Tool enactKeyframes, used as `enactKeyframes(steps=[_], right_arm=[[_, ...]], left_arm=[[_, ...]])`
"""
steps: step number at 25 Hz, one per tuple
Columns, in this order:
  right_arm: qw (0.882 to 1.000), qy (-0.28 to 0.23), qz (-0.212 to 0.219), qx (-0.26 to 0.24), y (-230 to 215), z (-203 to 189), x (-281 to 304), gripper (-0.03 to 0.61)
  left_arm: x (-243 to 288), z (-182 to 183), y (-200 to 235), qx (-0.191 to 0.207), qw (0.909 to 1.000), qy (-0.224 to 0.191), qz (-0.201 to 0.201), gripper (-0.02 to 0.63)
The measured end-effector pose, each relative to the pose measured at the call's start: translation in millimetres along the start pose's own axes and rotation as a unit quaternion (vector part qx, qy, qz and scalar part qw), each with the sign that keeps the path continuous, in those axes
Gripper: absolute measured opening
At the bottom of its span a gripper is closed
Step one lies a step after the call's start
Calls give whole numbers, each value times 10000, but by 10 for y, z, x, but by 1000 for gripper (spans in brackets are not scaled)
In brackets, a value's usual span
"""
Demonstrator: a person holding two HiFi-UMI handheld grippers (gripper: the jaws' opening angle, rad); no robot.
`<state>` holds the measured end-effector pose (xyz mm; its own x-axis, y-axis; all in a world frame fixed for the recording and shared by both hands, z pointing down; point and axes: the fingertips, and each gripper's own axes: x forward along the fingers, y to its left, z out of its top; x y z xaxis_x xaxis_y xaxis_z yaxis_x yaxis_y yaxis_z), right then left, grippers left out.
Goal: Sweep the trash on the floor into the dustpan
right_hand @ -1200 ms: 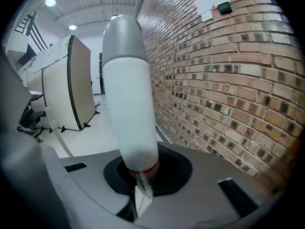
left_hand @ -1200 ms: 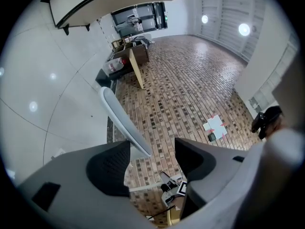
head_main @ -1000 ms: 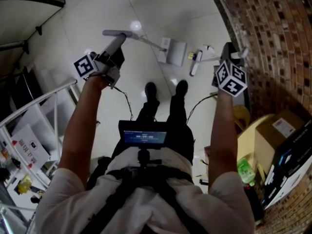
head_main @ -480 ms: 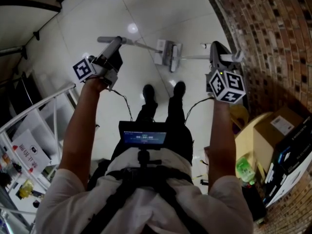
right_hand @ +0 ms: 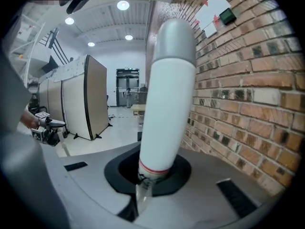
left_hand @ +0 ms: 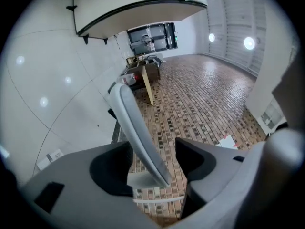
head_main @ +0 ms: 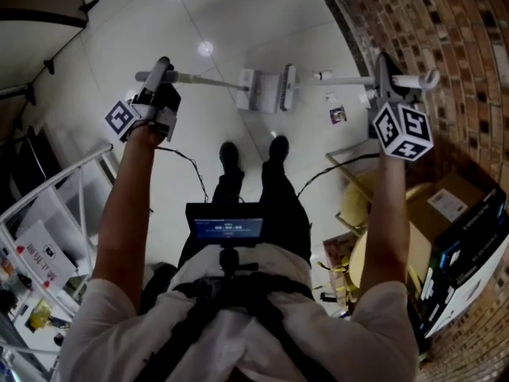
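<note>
I am looking down at a glossy white tiled floor (head_main: 238, 22) that throws back two ceiling lights; the brick wall (head_main: 445, 30) curves along its right edge and is what I place everything by.

My right gripper (head_main: 385, 67) is the one just beside the brick wall; its jaws are closed tight on the white broom handle (right_hand: 169, 104), whose grey cap points along the bricks. From there the handle runs level, away from the wall, to the broom head (head_main: 285, 87).

My left gripper (head_main: 161, 72) is well out from the wall, over open tile; its jaws are clamped on the flat grey dustpan handle (left_hand: 136, 128), which reaches back toward the wall to the white dustpan (head_main: 253, 90). Dustpan and broom head meet side by side, the dustpan on the side farther from the wall; I cannot tell whether either touches the floor.

One small dark scrap of trash (head_main: 338, 115) lies on the tile between the broom head and the foot of the wall, outside the dustpan; my black shoes (head_main: 229, 153) stand farther from the wall than the scrap.

Against the wall's base, nearer me, sit a cardboard box (head_main: 445, 205) and a black carton (head_main: 469, 253); far from the wall a grey partition panel (right_hand: 93, 97) stands, with a dark double door (right_hand: 126, 87) beyond it.
</note>
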<state>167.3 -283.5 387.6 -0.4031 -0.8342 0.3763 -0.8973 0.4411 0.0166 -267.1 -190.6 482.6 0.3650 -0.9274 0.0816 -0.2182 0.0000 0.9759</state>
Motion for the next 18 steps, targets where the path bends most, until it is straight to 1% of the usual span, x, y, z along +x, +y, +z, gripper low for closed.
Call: enactKeyframes(steps=[1,3,5,8,11,12,13,14,16,18], right_arm=[[9999,-5,-7,-151,-65,57,33,2],[9986,-9,-7,-521,-180,182,93,2],[9951,-27,-20,-990,-289,315,142,2],[9856,-79,-2,-1687,-397,466,215,2],[9778,-58,-36,-2094,-533,356,358,2],[9775,-21,-123,-2104,-612,242,431,2],[9793,33,-247,-2010,-705,99,516,2],[9828,104,-398,-1802,-807,-64,607,0],[9907,273,-768,-1094,-1040,-416,766,0],[9923,357,-1167,-203,-1283,-720,844,2]], left_arm=[[-1,30,35,-68,9998,-154,40,246],[7,59,44,-182,9992,-368,-16,72],[62,-9,-12,-226,9990,-310,-212,58],[124,-130,-126,-260,9980,-247,-526,37],[162,-230,-269,-339,9949,-374,-877,25],[173,-275,-305,-356,9940,-401,-954,20],[180,-323,-323,-378,9935,-425,-986,14],[182,-375,-328,-414,9933,-453,-980,12],[169,-481,-318,-509,9931,-504,-930,12],[140,-574,-310,-545,9931,-503,-904,12]])
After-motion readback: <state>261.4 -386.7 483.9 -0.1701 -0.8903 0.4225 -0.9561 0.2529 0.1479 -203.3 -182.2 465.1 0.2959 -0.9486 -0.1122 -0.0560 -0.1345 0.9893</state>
